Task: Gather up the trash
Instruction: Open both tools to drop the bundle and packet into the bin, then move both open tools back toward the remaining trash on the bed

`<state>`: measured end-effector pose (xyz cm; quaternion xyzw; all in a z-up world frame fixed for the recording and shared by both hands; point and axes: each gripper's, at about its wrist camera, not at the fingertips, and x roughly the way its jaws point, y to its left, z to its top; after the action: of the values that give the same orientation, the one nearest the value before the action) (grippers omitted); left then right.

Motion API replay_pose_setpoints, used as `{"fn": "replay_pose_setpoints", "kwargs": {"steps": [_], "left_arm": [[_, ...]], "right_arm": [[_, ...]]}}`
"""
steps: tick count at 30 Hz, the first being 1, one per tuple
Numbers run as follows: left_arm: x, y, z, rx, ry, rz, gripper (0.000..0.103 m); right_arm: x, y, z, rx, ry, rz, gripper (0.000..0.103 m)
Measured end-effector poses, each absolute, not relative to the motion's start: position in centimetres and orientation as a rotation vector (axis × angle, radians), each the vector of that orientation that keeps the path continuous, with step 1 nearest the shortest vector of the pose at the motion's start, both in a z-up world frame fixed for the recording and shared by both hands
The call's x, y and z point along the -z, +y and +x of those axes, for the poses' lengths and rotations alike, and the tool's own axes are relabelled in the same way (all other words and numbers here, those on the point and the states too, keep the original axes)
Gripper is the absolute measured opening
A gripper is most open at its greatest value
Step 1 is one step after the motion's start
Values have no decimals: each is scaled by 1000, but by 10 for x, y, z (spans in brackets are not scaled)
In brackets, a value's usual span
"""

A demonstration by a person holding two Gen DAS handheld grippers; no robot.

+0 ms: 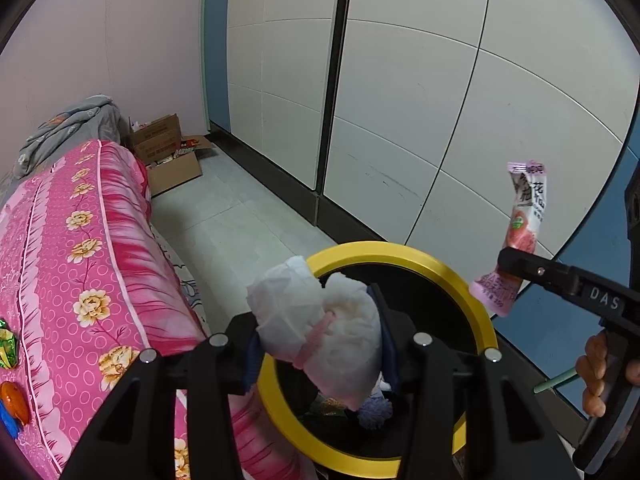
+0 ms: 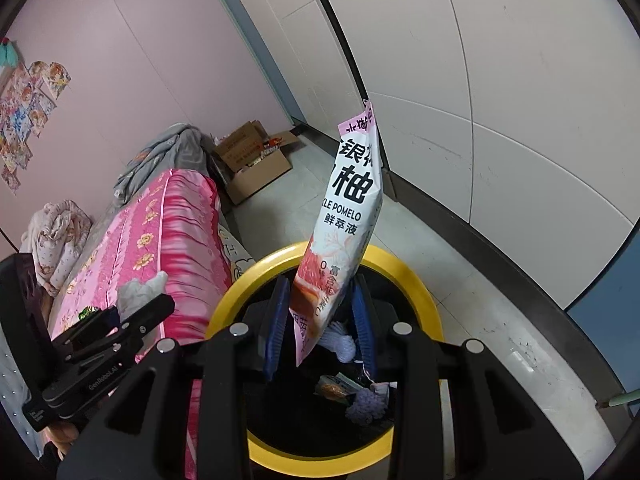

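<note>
A black trash bin with a yellow rim (image 1: 400, 252) stands on the floor beside the bed; it also shows in the right wrist view (image 2: 416, 280). My left gripper (image 1: 316, 344) is shut on a crumpled white tissue (image 1: 316, 320) above the bin's left rim. My right gripper (image 2: 324, 312) is shut on a pink pomelo drink pouch (image 2: 352, 208) held upright over the bin; the pouch also shows in the left wrist view (image 1: 520, 232). Trash lies inside the bin, including a purple fluffy piece (image 2: 366, 406).
A bed with a pink floral cover (image 1: 80, 248) is left of the bin, with candy wrappers (image 1: 8, 348) on it. Open cardboard boxes (image 1: 168, 152) stand at the far wall. White wardrobe doors (image 1: 400, 100) line the right side.
</note>
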<state>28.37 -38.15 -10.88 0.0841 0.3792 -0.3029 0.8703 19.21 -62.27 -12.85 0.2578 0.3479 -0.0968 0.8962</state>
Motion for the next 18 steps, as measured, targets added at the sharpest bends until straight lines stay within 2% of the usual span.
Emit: {"fn": "replay_pose_setpoints", "kwargs": {"steps": [4, 7, 8, 9, 11, 13, 15, 18], "left_arm": [[106, -383, 283, 637, 787, 176, 44], [104, -382, 282, 644, 786, 171, 49], [102, -382, 281, 647, 786, 167, 52], [101, -380, 281, 647, 786, 160, 61], [97, -375, 281, 637, 775, 137, 72], [93, -372, 279, 634, 772, 131, 74], [89, -368, 277, 626, 755, 132, 84], [80, -361, 273, 623, 730, 139, 85]], "right_arm": [[128, -622, 188, 207, 720, 524, 31], [128, -620, 186, 203, 719, 524, 32], [127, -621, 184, 206, 718, 523, 32], [126, -620, 183, 209, 715, 522, 34], [123, -623, 179, 213, 713, 529, 42], [120, -624, 175, 221, 705, 534, 44], [116, -623, 172, 236, 698, 530, 47], [109, -624, 165, 244, 687, 523, 51]]}}
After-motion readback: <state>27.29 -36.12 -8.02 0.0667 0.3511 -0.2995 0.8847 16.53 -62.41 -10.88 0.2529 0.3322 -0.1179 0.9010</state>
